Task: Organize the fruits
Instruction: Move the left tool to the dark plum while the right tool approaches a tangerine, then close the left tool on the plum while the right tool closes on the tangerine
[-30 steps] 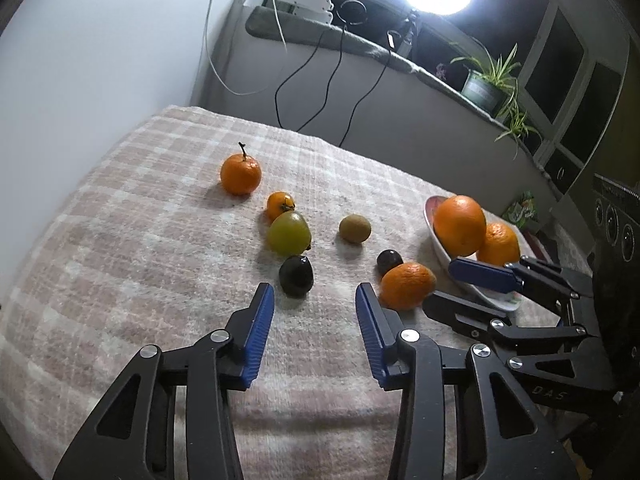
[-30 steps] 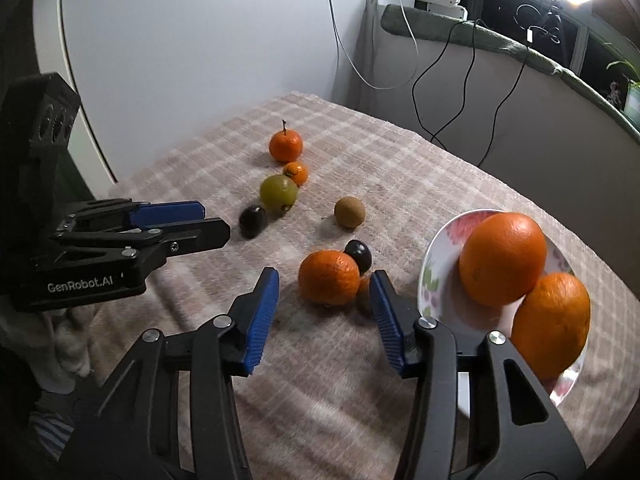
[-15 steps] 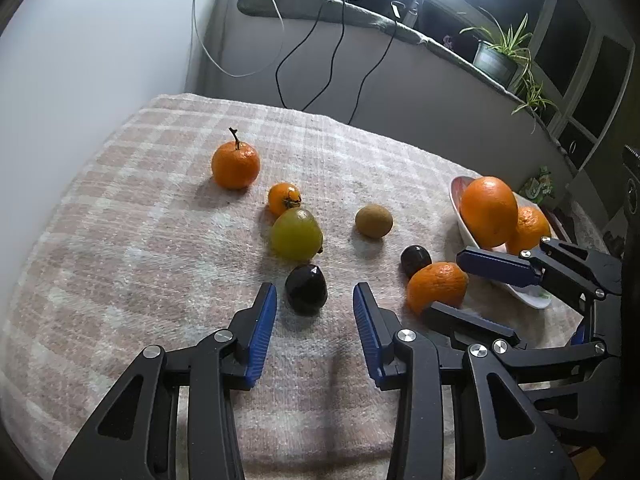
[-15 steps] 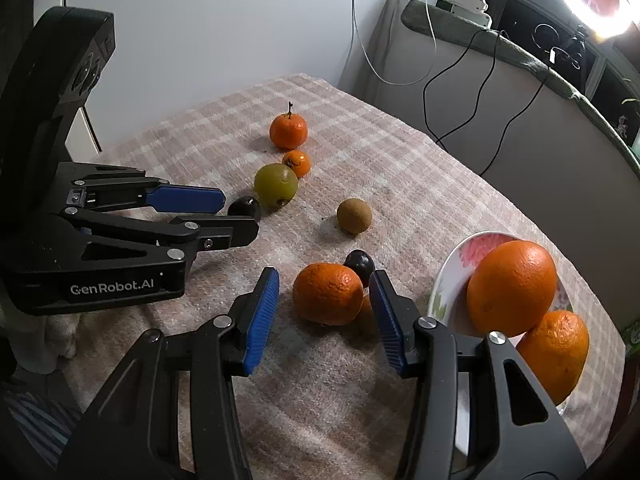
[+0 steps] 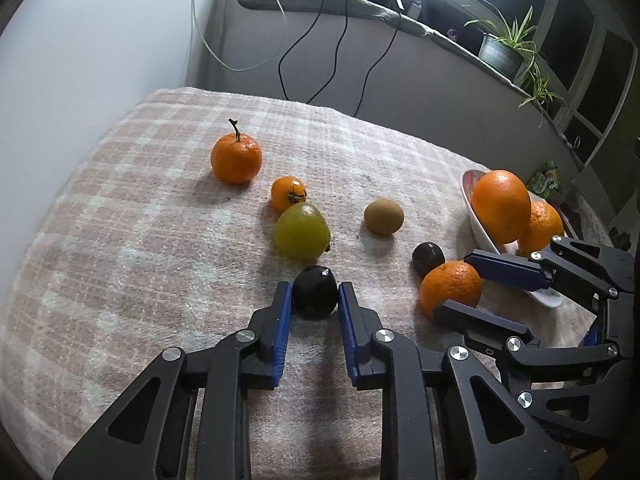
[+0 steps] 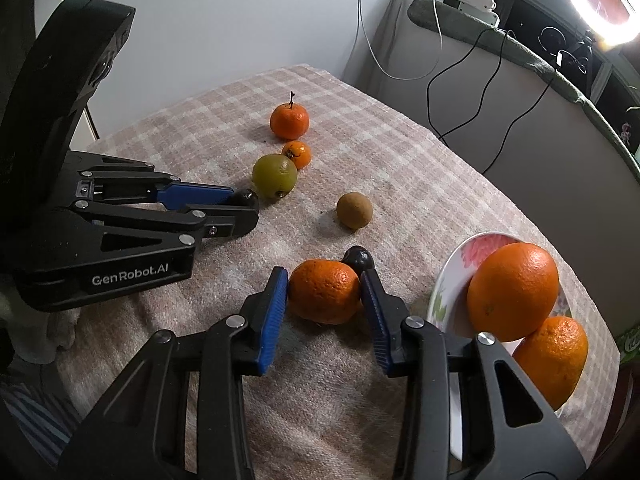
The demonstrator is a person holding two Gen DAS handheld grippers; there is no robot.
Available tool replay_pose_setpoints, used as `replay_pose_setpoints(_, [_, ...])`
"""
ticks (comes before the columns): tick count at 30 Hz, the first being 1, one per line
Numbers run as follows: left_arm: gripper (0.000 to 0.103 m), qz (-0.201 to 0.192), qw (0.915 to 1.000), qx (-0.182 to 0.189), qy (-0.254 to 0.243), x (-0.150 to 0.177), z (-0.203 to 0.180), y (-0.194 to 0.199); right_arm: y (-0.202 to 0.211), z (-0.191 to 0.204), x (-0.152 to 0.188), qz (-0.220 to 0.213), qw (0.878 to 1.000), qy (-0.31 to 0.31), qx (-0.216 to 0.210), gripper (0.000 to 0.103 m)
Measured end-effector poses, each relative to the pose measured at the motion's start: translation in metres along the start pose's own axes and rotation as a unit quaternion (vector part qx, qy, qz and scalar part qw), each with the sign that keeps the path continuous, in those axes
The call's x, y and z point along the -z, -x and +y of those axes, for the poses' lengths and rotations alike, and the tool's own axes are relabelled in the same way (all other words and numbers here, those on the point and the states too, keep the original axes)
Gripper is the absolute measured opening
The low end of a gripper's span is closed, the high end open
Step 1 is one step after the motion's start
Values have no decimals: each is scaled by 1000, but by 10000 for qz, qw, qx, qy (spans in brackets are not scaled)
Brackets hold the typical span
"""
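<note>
My left gripper (image 5: 315, 294) is shut on a small dark plum (image 5: 315, 300) that rests on the checked cloth, one blue pad on each side. The jaws of my right gripper (image 6: 323, 280) are closing on a mandarin (image 6: 324, 292), and both pads touch its sides. A second dark plum (image 6: 358, 259) lies just behind the mandarin. Loose on the cloth are a green fruit (image 5: 302, 231), a small orange fruit (image 5: 288, 193), a stemmed mandarin (image 5: 236, 158) and a brown kiwi (image 5: 383, 216). At the right, a flowered plate (image 6: 444, 284) holds two big oranges (image 6: 512, 290).
The checked cloth (image 5: 120, 260) covers the table and falls off at the left and far edges. A white wall stands at the left. Behind the table are a padded ledge with cables (image 5: 340, 40), a ring light and a potted plant (image 5: 504, 46).
My left gripper moved forward over the dark plum and shut on it. The jaws of my right gripper narrowed onto the mandarin, which now sits between the pads.
</note>
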State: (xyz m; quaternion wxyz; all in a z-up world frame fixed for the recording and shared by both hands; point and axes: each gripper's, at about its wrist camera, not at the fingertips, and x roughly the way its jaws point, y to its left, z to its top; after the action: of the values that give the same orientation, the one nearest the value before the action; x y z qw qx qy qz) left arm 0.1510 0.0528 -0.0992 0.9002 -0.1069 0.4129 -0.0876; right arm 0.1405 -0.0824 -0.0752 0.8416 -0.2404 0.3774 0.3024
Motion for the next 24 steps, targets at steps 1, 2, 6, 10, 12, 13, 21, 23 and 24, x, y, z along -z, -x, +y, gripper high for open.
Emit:
replay_pose_setpoints(1, [21, -2, 10000, 1, -1, 0, 0, 0, 0, 0, 0, -6, 10000, -10, -9, 39])
replay_pose_setpoints(2, [21, -5, 10000, -6, -8, 0, 0, 0, 0, 0, 0, -6, 10000, -14, -12, 39])
replay_pose_setpoints(6, [21, -33, 10000, -8, -4, 0, -1, 1, 3, -2, 0, -43, 9999, -103, -98, 39])
replay_pose_setpoints(10, [21, -62, 10000, 4, 5, 0, -1, 4, 7, -2, 0, -104, 9997, -148, -181, 39])
replay_pose_setpoints(12, [21, -97, 10000, 8, 8, 0, -1, 7, 10, -1, 0, -150, 9995, -172, -223, 39])
replay_pose_setpoints(13, [21, -116, 9999, 14, 12, 0, -2, 8, 12, -1, 1, -173, 9994, -190, -244, 39])
replay_pose_setpoints(21, [21, -277, 9995, 174, -29, -6, -14, 22, 35, -9, 6, -432, 9974, -420, -390, 39])
replay_pose_setpoints(23, [21, -316, 9992, 246, -69, -7, -20, 24, 43, -12, 9, -488, 9970, -466, -386, 39])
replay_pose_setpoints(24, [21, -333, 9990, 282, -92, -8, -23, 25, 46, -13, 10, -510, 9968, -485, -385, 39])
